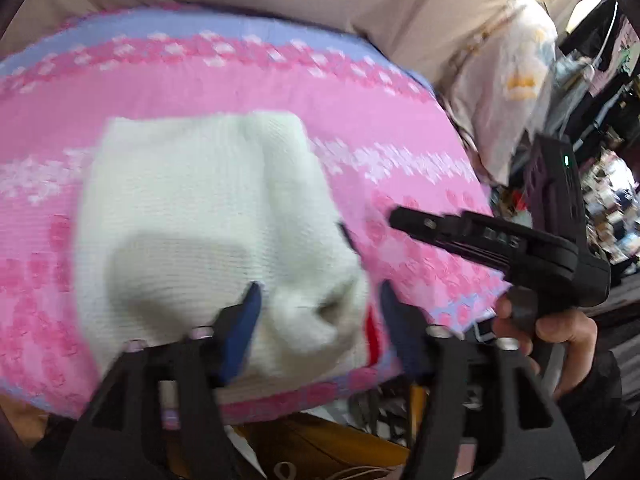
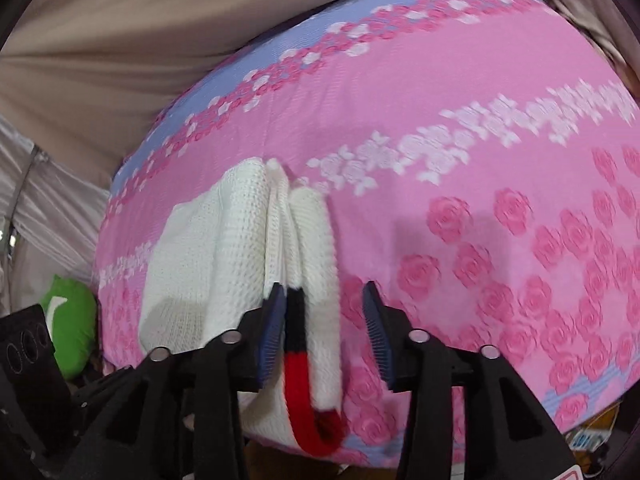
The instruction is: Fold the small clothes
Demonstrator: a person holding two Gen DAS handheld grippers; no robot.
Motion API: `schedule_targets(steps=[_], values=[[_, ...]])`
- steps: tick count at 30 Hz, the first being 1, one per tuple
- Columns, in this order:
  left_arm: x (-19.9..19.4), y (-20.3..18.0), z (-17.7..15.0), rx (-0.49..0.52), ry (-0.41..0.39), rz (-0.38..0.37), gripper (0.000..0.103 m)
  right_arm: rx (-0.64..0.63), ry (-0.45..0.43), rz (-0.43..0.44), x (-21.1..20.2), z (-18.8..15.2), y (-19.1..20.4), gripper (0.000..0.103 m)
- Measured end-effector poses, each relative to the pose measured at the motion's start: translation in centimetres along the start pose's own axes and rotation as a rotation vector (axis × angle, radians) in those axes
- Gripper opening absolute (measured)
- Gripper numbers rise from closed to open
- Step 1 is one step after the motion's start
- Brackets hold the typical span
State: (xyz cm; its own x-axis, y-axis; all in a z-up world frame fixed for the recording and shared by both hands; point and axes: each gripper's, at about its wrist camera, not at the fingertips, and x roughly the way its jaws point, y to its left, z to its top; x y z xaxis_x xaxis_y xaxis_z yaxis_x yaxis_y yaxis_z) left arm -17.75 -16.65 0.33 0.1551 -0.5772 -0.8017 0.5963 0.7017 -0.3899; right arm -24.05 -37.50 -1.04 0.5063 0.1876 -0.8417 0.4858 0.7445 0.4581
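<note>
A small white knitted garment [image 1: 208, 216] lies folded on a pink flowered cloth [image 1: 360, 128]. It also shows in the right wrist view [image 2: 224, 248], with a red and black trim [image 2: 298, 356] hanging at its near edge. My left gripper [image 1: 316, 300] is open, its blue pads on either side of the garment's near right corner. My right gripper [image 2: 324, 312] is open around the garment's right folded edge and the trim. The right gripper also shows from the side in the left wrist view [image 1: 404, 220], just right of the garment.
The pink cloth [image 2: 480, 160] covers a raised surface with a blue border [image 2: 304, 36]. Beige fabric [image 2: 120, 40] lies behind it. A green object [image 2: 70, 320] sits at the left below the edge. Hanging clothes [image 1: 516, 80] and clutter stand at the right.
</note>
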Motion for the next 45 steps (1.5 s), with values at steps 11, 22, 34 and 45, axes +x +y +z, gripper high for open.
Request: schedule_targets(steps=[11, 22, 34, 45], values=[[-1.5, 10.5, -4.5, -0.287, 0.11, 0.107, 0.071, 0.023, 0.181, 0.185, 4.7, -1.3, 4.0, 0.06], [1.0, 12.0, -5.3, -0.277, 0.289, 0.107, 0.033, -0.079, 0.015, 0.225, -0.1, -1.5, 6.3, 0.023], [-5.6, 9.9, -2.9, -0.271, -0.006, 0.019, 0.071, -0.122, 0.058, 0.164, -2.3, -5.8, 2.8, 0.053], [-3.9, 9.4, -2.4, -0.206, 0.095, 0.032, 0.068, -0.212, 0.058, 0.345, -1.1, -6.6, 6.4, 0.008]])
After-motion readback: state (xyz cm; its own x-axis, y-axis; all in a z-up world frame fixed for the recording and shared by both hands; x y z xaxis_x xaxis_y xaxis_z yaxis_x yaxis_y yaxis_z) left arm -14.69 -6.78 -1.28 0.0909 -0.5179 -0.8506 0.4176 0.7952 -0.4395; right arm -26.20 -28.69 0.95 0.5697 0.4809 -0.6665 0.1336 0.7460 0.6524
